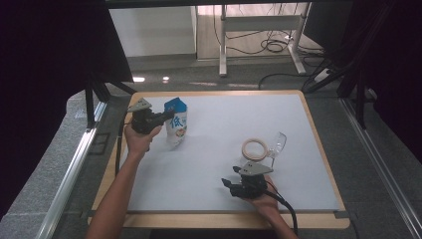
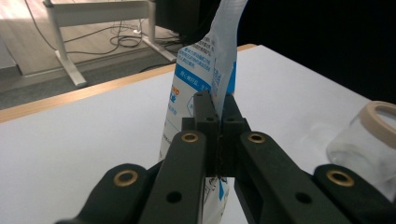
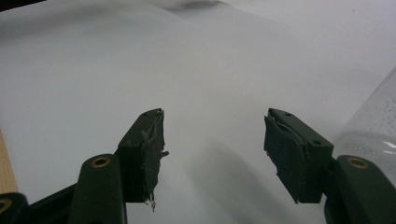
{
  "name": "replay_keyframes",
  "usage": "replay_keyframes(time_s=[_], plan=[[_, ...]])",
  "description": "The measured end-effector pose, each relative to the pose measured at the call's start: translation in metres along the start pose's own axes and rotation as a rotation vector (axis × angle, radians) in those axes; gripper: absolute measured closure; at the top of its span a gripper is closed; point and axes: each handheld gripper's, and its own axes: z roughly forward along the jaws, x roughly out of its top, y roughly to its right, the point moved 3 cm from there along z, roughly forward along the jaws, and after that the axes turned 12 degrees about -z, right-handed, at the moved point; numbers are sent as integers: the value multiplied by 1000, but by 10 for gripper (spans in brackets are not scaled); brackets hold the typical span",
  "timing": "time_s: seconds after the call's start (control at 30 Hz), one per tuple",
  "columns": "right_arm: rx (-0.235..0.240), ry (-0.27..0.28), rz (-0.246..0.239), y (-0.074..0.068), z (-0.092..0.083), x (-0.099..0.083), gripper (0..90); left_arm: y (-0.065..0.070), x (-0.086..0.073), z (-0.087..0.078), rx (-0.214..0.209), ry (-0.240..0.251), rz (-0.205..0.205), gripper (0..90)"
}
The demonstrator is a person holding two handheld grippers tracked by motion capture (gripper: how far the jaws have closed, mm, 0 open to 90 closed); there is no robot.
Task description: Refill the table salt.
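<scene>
A white pouch with a blue top and printed characters (image 1: 177,124) stands upright at the left of the white mat. My left gripper (image 1: 168,116) comes at it from the left and is shut on its side edge. In the left gripper view the jaws (image 2: 215,109) pinch the pouch (image 2: 205,60) flat between them. A clear glass jar with a beige rim (image 1: 263,147) lies on its side right of centre. My right gripper (image 1: 229,183) rests near the front edge, just in front of the jar, open and holding nothing (image 3: 215,140).
The white mat (image 1: 224,164) lies on a wooden table (image 1: 318,144). The jar shows at the right edge of the left gripper view (image 2: 369,140) and of the right gripper view (image 3: 373,126). Desk legs and cables stand on the floor beyond the table (image 1: 259,45).
</scene>
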Motion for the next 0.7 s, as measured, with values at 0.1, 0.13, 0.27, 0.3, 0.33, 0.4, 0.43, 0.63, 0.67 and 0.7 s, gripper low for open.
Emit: replay_keyframes(time_s=[0.1, 0.13, 0.27, 0.3, 0.33, 0.4, 0.43, 0.63, 0.67, 0.7], plan=[[-4, 0, 0, 0, 0, 0, 381, 4, 0, -3, -13, 0, -2, 900], [-3, 1, 0, 0, 0, 0, 381, 5, -1, -3, -17, -1, -2, 900], [-4, 3, -2, 0, 1, 1, 381, 9, -3, -6, -43, 0, -17, 900], [-4, 3, -2, 0, 1, 1, 381, 10, -4, -6, -50, -1, -19, 900], [-4, 3, -4, -1, 1, 1, 382, 13, -6, -7, -60, -4, -24, 900], [-3, 3, -3, -2, 2, 2, 382, 15, -6, -6, -66, -5, -23, 900], [-5, 0, -2, -2, 2, 2, 382, 16, -7, -7, -66, -10, -18, 900], [-5, 4, -3, -3, 4, 3, 382, 26, -10, -8, -98, -13, -17, 900], [-3, 6, -4, -4, 4, 3, 382, 28, -10, -7, -100, -15, -13, 900], [-3, 6, -4, -4, 4, 3, 382, 29, -11, -7, -103, -15, -13, 900]])
